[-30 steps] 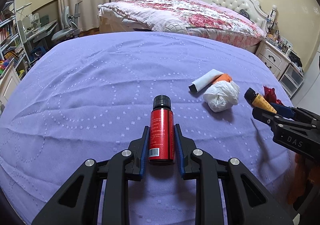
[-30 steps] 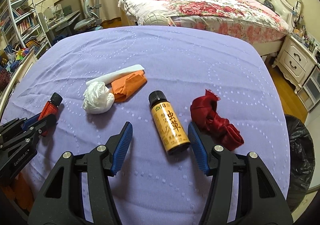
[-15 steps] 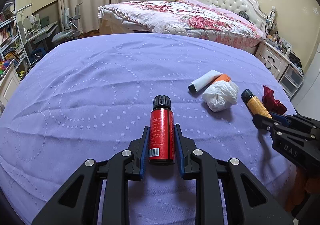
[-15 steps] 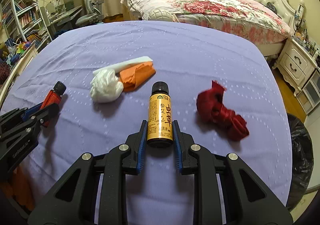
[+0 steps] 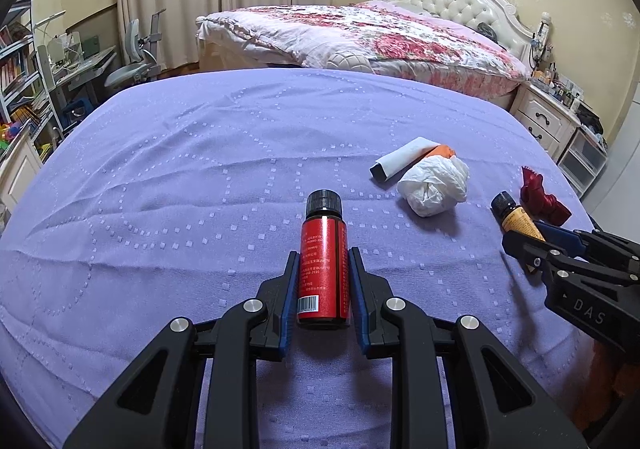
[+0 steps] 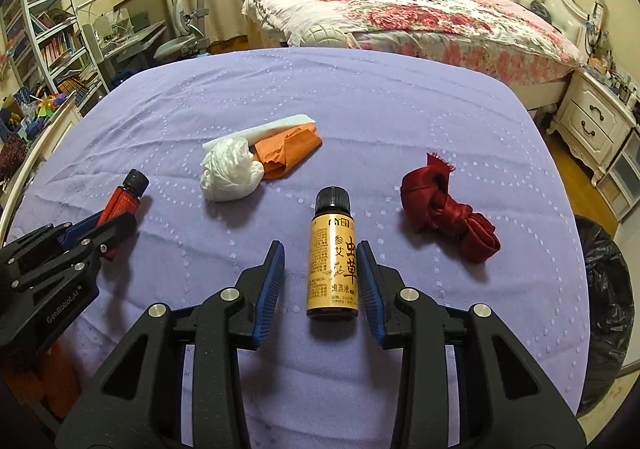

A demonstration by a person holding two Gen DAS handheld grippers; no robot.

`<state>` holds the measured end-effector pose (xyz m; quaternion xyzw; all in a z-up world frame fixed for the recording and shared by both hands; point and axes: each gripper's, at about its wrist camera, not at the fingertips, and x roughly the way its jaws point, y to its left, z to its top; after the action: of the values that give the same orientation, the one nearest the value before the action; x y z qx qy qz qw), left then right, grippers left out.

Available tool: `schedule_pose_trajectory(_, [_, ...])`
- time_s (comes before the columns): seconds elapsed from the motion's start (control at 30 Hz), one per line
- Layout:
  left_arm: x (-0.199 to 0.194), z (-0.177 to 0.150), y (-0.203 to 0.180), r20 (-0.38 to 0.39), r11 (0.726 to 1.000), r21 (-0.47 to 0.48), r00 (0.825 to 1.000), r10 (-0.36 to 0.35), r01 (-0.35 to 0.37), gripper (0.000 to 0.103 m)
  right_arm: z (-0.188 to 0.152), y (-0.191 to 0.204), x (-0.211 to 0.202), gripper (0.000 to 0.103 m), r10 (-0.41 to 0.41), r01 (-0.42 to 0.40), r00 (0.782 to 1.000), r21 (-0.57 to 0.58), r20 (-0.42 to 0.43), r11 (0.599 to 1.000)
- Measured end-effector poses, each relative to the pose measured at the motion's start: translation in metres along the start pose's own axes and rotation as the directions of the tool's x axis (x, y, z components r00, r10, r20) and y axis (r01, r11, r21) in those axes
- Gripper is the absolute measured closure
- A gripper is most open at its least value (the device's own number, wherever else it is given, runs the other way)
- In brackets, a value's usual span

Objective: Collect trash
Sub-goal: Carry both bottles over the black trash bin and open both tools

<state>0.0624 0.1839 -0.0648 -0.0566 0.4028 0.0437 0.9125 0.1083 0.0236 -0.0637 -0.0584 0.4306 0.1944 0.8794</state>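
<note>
Purple quilted bedspread (image 5: 200, 169), floral bed (image 5: 360, 37) behind

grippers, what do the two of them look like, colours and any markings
Both are matte black plastic frames with angular cut-out arms, round silver bolts at the pivots, and blue ribbed pads lining the fingers. The left gripper carries white "GenRobot.AI" lettering on its side, seen from the right wrist view. The right gripper shows white "DAS" lettering in the left wrist view. No cables or sleeves are visible.

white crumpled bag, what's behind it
Behind the white crumpled bag lie a white paper roll and an orange wrapper, both touching it. Their near ends are hidden by the bag, so how far they reach under it cannot be seen.
</note>
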Motion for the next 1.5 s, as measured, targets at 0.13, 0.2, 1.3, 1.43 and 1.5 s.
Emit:
schedule_pose_trajectory(0.13, [-0.001, 0.0, -0.001, 0.004, 1.0, 0.003, 1.0, 0.003, -0.003, 0.078, -0.003, 0.002, 0.003, 0.08, -0.004, 0.004, 1.0, -0.012, -0.009, 1.0])
schedule_pose_trajectory(0.2, [-0.002, -0.001, -0.004, 0.008, 1.0, 0.007, 1.0, 0.005, -0.005, 0.078, -0.005, 0.002, 0.001, 0.08, -0.008, 0.008, 1.0, -0.015, -0.008, 1.0])
schedule_pose_trajectory(1.3, [-0.042, 0.01, -0.199, 0.084, 0.921, 0.295, 0.953, -0.291, 0.255, 0.078, -0.067, -0.185, -0.118, 0.08, -0.322, 0.262, 0.935, 0.321, 0.15, 0.91])
schedule_pose_trajectory(1.43, [-0.038, 0.013, -0.236, 0.074, 0.895, 0.341, 0.941, -0.332, 0.289, 0.078, -0.076, -0.203, -0.125, 0.08, -0.365, 0.297, 0.919, 0.349, 0.147, 0.889])
schedule_pose_trajectory(1.5, [-0.035, 0.013, -0.25, 0.067, 0.885, 0.356, 0.936, -0.344, 0.3, 0.078, -0.08, -0.213, -0.127, 0.08, -0.388, 0.316, 0.91, 0.363, 0.144, 0.876])
